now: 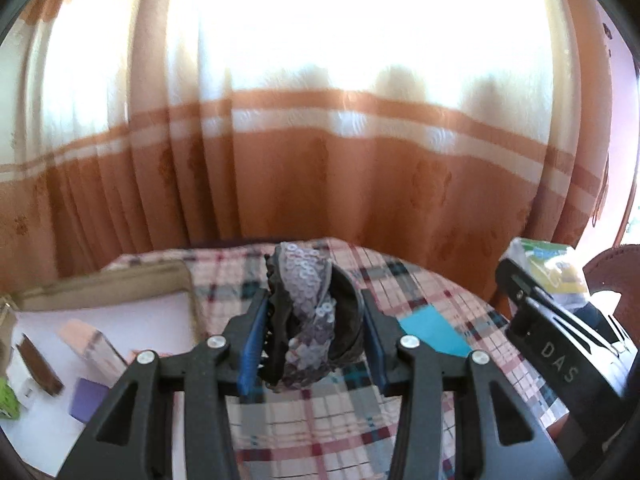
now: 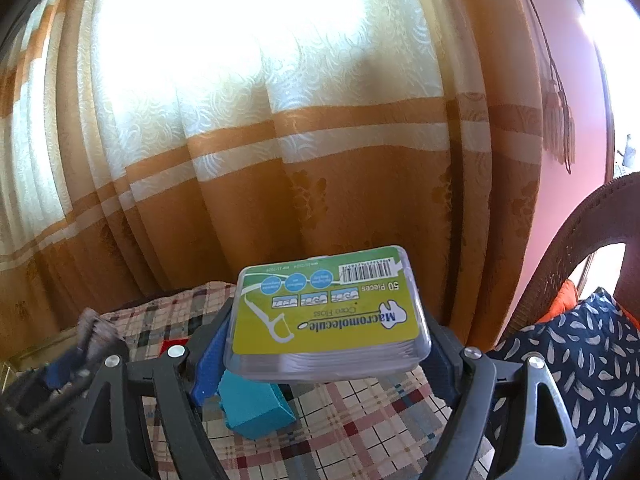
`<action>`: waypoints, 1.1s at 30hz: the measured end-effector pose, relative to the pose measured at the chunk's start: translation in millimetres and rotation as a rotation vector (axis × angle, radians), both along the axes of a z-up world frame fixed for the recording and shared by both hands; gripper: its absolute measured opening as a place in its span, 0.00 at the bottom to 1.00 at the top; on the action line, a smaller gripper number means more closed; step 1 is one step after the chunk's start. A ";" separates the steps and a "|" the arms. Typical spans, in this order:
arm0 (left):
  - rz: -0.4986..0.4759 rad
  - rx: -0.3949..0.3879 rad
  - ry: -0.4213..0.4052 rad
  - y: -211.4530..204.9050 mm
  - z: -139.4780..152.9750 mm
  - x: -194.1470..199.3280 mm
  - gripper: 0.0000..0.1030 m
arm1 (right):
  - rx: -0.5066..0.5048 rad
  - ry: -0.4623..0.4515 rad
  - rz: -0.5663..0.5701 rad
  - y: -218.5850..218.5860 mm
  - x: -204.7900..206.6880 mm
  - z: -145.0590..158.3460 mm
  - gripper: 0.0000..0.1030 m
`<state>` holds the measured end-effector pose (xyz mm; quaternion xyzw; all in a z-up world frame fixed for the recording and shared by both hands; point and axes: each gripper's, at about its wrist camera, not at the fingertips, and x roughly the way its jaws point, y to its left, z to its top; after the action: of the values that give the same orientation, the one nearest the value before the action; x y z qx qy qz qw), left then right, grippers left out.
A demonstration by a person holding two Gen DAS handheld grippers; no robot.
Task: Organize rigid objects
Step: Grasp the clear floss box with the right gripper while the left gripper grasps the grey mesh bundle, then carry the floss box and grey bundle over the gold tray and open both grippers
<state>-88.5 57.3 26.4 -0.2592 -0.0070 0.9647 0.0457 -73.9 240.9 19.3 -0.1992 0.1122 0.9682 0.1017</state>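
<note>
Sequined hair claw (image 1: pixel 310 320) is clamped in the left gripper (image 1: pixel 314 340) above the plaid cloth (image 1: pixel 320 420), beside the tray (image 1: pixel 120 308); being irregular, it could twist loose. Dental floss box (image 2: pixel 328 316), pinched by the right gripper (image 2: pixel 326 344), could be tipped out.

Strong backlight through curtain (image 1: pixel 320 80) blows out top; fisheye edges dark, slight blur.
</note>
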 end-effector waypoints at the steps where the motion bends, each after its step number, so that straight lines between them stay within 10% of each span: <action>1: 0.010 -0.001 0.008 -5.9 2.5 0.4 0.42 | 0.005 0.011 0.000 -1.6 2.0 1.4 0.81; 33: 0.374 0.068 -0.016 -161.6 11.9 -26.0 0.42 | -0.117 0.069 0.266 -167.7 -55.3 30.2 0.81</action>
<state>-114.5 -104.4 38.3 -0.2595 -0.0883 0.9534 -0.1259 -129.1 73.2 49.5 -0.1846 0.1445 0.9712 -0.0431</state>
